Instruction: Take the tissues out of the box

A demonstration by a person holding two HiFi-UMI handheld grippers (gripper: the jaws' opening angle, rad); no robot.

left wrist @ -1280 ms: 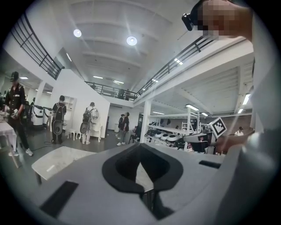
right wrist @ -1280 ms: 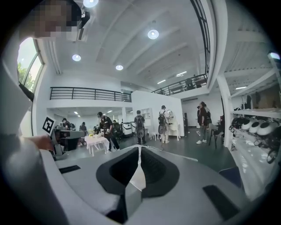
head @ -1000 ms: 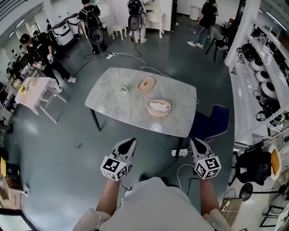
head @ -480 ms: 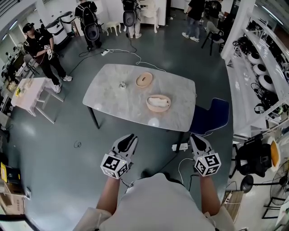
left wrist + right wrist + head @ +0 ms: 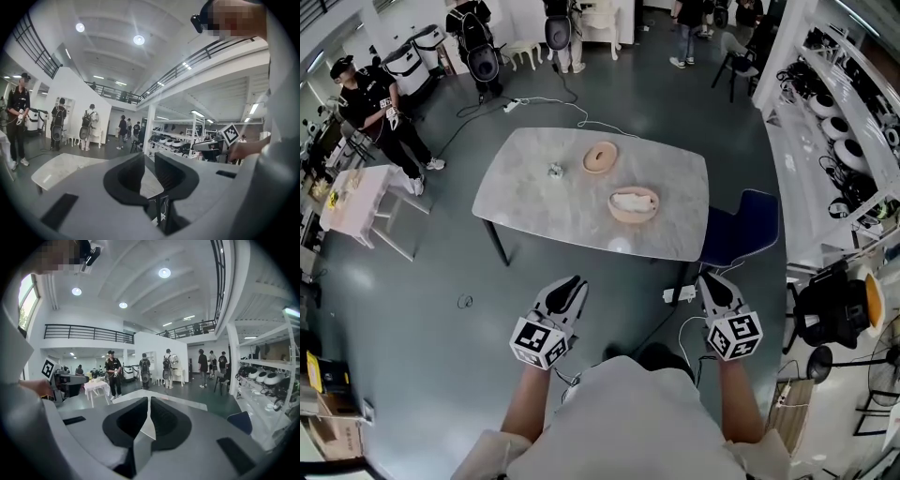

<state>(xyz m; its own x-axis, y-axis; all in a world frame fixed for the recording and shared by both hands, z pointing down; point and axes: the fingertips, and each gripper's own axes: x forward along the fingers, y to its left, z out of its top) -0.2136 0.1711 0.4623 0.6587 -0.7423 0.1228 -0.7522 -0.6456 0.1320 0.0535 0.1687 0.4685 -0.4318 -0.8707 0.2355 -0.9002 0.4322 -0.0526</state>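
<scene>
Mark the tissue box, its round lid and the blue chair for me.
tissue box (image 5: 633,217), head view, on its wooden front rim.
round lid (image 5: 592,161), head view, on the left of its wooden top.
blue chair (image 5: 741,239), head view, on its seat.

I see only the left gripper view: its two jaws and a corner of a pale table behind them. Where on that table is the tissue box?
Observer: In the head view, a round wooden box with white tissue inside sits on the right half of the table, toward its near edge.
Operator: Is the lid on it?
Observer: No. A round wooden lid lies on the table apart from the box, nearer the far edge.
Operator: How is the right gripper?
Observer: The right gripper has its jaws together with nothing between them. In the head view it is short of the table, over the floor.
</scene>
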